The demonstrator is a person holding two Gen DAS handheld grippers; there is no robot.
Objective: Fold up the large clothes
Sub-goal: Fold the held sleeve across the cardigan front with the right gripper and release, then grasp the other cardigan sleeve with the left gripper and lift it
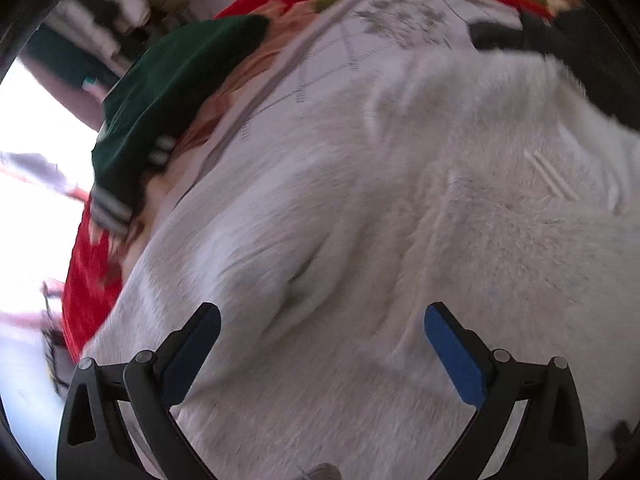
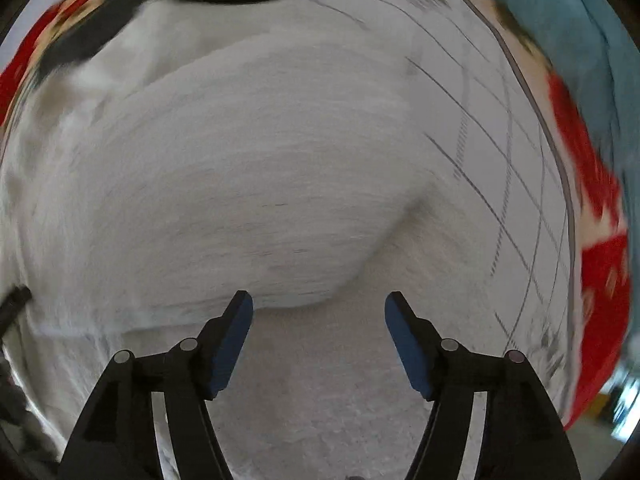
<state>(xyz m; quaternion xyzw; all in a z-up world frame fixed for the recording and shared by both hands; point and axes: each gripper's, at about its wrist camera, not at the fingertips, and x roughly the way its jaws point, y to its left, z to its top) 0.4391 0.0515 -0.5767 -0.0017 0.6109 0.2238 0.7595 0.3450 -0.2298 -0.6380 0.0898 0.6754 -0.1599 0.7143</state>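
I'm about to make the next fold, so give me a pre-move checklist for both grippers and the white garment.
1. Left gripper open, nothing between its pads: ok.
2. Right gripper open, nothing pinched: ok.
3. White garment lies on the bedspread: ok.
4. Garment flat: not ok, ridges and a fold edge show.
5. Green garment lies off the white one: ok.
6. Whole outline in view: cannot tell, both views are blurred and too close.
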